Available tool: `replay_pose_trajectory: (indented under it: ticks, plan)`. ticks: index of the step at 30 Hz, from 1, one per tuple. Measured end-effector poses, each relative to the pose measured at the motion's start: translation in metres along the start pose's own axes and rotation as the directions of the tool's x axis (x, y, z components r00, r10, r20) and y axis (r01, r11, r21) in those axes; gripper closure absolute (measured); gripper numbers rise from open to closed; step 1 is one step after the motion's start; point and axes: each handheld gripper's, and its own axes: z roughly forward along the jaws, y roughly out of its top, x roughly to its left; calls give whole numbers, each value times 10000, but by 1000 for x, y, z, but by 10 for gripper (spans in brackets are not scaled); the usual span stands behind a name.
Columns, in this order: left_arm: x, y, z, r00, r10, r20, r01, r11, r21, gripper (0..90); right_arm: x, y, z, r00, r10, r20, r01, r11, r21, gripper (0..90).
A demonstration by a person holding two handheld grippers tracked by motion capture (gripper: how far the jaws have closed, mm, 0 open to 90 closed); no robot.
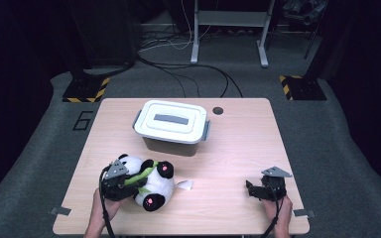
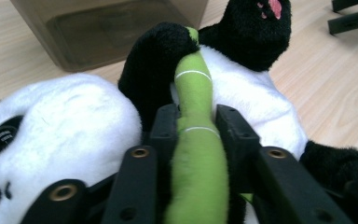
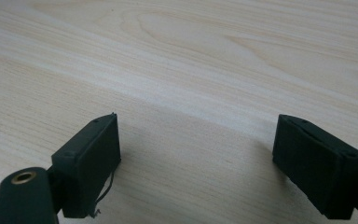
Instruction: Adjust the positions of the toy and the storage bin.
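1. Left gripper (image 2: 193,126) is clamping the green plush bamboo stalk (image 2: 196,154) stitched to the black-and-white plush panda toy (image 1: 149,181). Jaws are pressing in on both sides of the stalk; the fabric is sitting pinched between them.
2. Panda toy is lying on its back on the light wood-grain table (image 1: 238,144), front-left area, just in front of the white-lidded grey plastic storage box (image 1: 172,121). Toy is resting on the tabletop, not lifted as far as can be judged.
3. Storage box is standing mid-table w/ lid on and side latches down. Judgement: if the toy is going into the box, lid removal is outstanding.
4. Right gripper (image 3: 198,158) is idling front-right, well apart from toy and box. Jaws are standing wide apart w/ nothing between them, bare tabletop beneath.
5. Small white scrap (image 1: 183,185) is lying just beside the toy; what it is cannot be told.
6. Status: grasp is done; lift, transfer and box opening are pending. Early stage.
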Motion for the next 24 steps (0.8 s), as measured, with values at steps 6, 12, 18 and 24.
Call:
replay_pose_trajectory:
  ticks: [6,12,18,24]
  plan:
    - [11,11,-9,9912,1317,-121,-1310,9905,427,748,0,0,0,10000,11,3,-11,10000,-2,141]
    - [26,18,-19,9819,1857,-376,-1829,9808,677,752,0,0,0,10000,17,1,-17,10000,-5,141]
    - [41,23,-28,9742,2190,-537,-2148,9738,748,752,0,0,0,10000,0,19,0,10000,-17,141]
    - [60,16,-11,9826,1793,-490,-1745,9807,885,747,0,0,0,10000,29,33,-29,10000,-12,142]
